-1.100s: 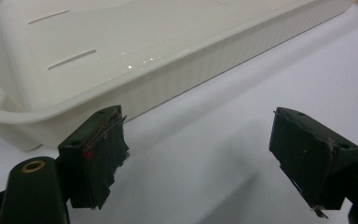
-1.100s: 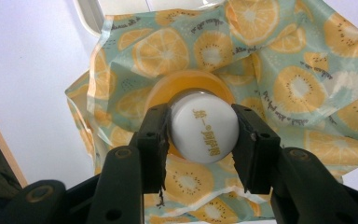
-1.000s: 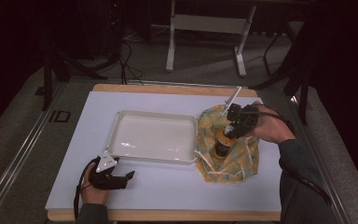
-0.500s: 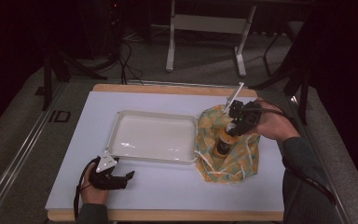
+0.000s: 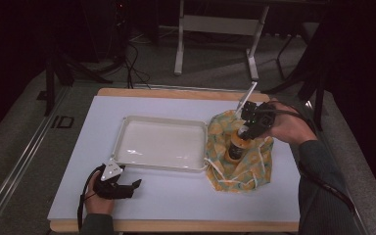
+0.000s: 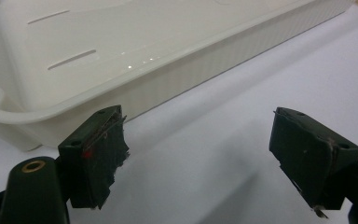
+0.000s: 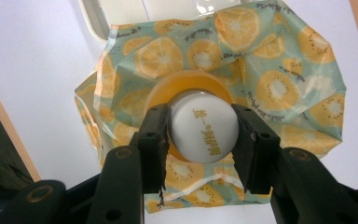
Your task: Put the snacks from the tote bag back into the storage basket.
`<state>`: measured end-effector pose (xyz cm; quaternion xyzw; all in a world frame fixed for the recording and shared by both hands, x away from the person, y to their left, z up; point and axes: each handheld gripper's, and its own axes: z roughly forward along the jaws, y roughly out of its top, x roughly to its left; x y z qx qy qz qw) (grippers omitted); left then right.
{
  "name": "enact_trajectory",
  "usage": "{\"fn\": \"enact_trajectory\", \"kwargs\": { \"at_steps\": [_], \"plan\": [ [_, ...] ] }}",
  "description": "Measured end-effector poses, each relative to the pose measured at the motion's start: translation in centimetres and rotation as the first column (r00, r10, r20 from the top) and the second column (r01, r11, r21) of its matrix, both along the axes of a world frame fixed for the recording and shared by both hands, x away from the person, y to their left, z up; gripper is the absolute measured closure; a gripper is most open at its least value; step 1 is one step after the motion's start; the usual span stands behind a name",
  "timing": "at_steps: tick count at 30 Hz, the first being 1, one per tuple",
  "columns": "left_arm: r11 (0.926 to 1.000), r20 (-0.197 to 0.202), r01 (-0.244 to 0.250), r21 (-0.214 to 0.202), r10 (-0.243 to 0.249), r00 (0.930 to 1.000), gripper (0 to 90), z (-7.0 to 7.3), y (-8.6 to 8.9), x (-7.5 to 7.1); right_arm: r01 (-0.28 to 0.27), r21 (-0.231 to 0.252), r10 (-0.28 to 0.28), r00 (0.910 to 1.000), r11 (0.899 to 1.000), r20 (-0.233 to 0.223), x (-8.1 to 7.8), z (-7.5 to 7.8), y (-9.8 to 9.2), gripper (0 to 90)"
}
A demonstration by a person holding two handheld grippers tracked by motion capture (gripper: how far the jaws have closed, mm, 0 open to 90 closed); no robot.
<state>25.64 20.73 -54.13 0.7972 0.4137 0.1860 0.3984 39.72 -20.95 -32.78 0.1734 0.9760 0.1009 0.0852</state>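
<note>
An orange bottle [image 5: 235, 148] with a white cap [image 7: 204, 133] stands upright in the opening of a drawstring bag [image 5: 242, 171] printed with orange and kiwi slices [image 7: 279, 84]. My right gripper [image 5: 245, 131] comes down from above and is shut on the cap, one pad on each side [image 7: 204, 127]. A white tray [image 5: 161, 142] lies just left of the bag, with nothing in it. Near the table's front left, my left gripper [image 5: 129, 188] rests open on the white surface, its fingers pointing at the tray's near wall [image 6: 168, 74] with nothing between them [image 6: 205, 144].
The bag's white cords [image 5: 220, 169] trail toward the tray's right corner. The white tabletop [image 5: 200, 200] has a wooden edge [image 5: 176, 226] at the front. A metal stand [image 5: 215, 29] and cables [image 5: 132, 63] sit on the dark floor beyond the table.
The right gripper and the bottle have edged slightly up and to the far right over the bag. The left gripper has stayed put.
</note>
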Motion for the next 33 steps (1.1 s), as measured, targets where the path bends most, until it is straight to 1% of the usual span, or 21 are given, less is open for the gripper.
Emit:
{"fn": "enact_trajectory", "kwargs": {
  "at_steps": [17, 27, 33],
  "plan": [
    [1.0, -0.001, 0.0, 0.0, 0.0, 1.0, 18.7, 0.0, 0.0, 0.0, 0.023, -0.002, -0.023, 0.9996, 1.0, 0.014, 0.2, 1.5, -0.3, 58.9],
    [1.0, -0.001, 0.0, -0.001, 0.0, 1.0, 18.7, 0.0, 0.0, 0.0, 0.027, 0.006, -0.027, 0.9989, 1.0, 0.038, 0.3, 2.1, -0.3, 58.9],
    [1.0, -0.001, 0.001, 0.0, -0.001, 1.0, 18.7, 0.0, 0.0, 0.0, 0.021, 0.009, -0.022, 0.999, 1.0, 0.04, 0.4, 2.4, -0.1, 58.9]
  ]
}}
